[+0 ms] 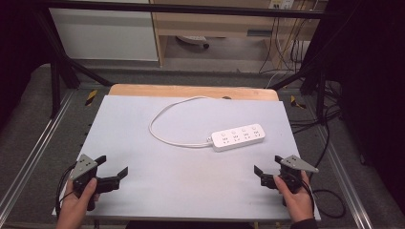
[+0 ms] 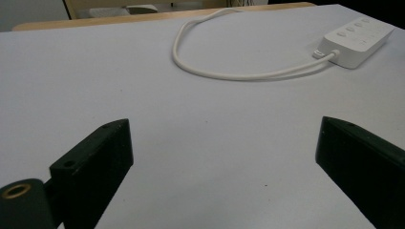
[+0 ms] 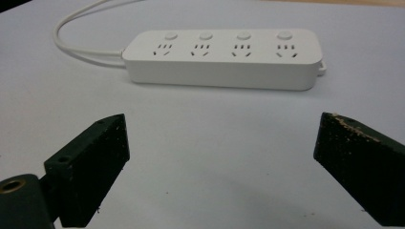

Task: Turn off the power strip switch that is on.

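From the high view we see a pale grey flat surface [image 1: 191,157] with a strip of light wood showing along its far edge, and on it, right of centre, a white rectangular four-socket power strip [image 1: 238,137] lying flat and slightly askew. Its white round cord [image 1: 160,117] leaves the strip's left end, loops toward the left and runs to the far edge, where its end is lost at the wooden strip. The left gripper [image 1: 113,168] is held by a hand [image 1: 79,202] at the near left corner, its jaws spread and empty; the right gripper [image 1: 268,167] is held by the other hand [image 1: 297,195] at the near right, jaws likewise parted, well apart from the power strip. Both forearms are cut off by the bottom edge. In the left gripper view we look between two black jaws standing wide apart over bare surface [image 2: 200,143], with the power strip [image 2: 356,40] far off at the upper right, its far end cropped, and the cord [image 2: 229,75] curving in front. In the right gripper view the jaws again gape with nothing between them; the power strip [image 3: 222,57] lies across ahead, whole, showing four buttons and four socket faces, while the cord [image 3: 79,50] exits at upper left. The right-hand jaw shows pale scuffing along its upper edge.
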